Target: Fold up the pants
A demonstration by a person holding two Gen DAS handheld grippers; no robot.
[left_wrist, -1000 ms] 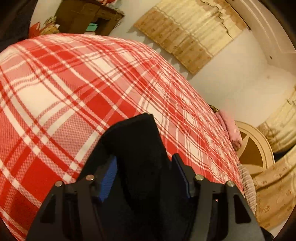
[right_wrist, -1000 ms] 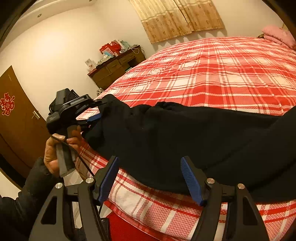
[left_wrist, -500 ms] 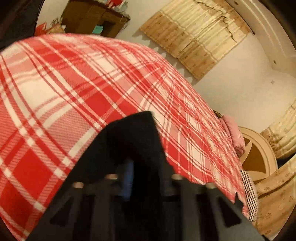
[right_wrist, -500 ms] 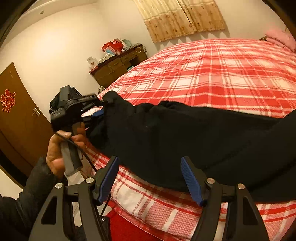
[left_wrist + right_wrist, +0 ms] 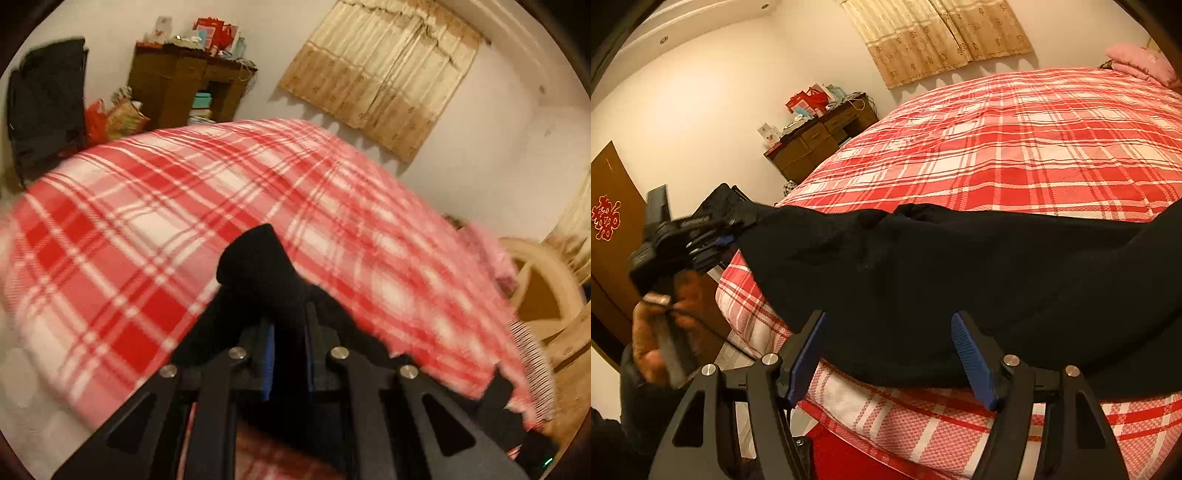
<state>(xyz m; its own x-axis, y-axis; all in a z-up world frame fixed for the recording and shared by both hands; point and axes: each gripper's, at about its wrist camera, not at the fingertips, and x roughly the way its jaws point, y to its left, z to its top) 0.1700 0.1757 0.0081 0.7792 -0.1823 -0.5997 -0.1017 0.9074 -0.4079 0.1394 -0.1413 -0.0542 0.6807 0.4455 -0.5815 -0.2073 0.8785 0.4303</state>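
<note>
Black pants (image 5: 942, 273) lie stretched along the near edge of a bed with a red and white plaid cover (image 5: 1015, 147). My left gripper (image 5: 290, 332) is shut on one end of the pants (image 5: 258, 266), which bunches up between its blue pads. In the right wrist view the left gripper (image 5: 716, 240) holds that end lifted off the bed's left corner. My right gripper (image 5: 890, 350) is open and empty, its fingers just in front of the pants' near edge.
A brown dresser (image 5: 820, 144) with red boxes stands against the far wall. A pink pillow (image 5: 1141, 62) lies at the bed's head. A brown door (image 5: 609, 229) is at left. A curtain (image 5: 942, 37) hangs behind the bed.
My left gripper closed on the pants' end and has pulled it left, off the bed's corner, stretching the fabric. My right gripper has stayed open and nearly still.
</note>
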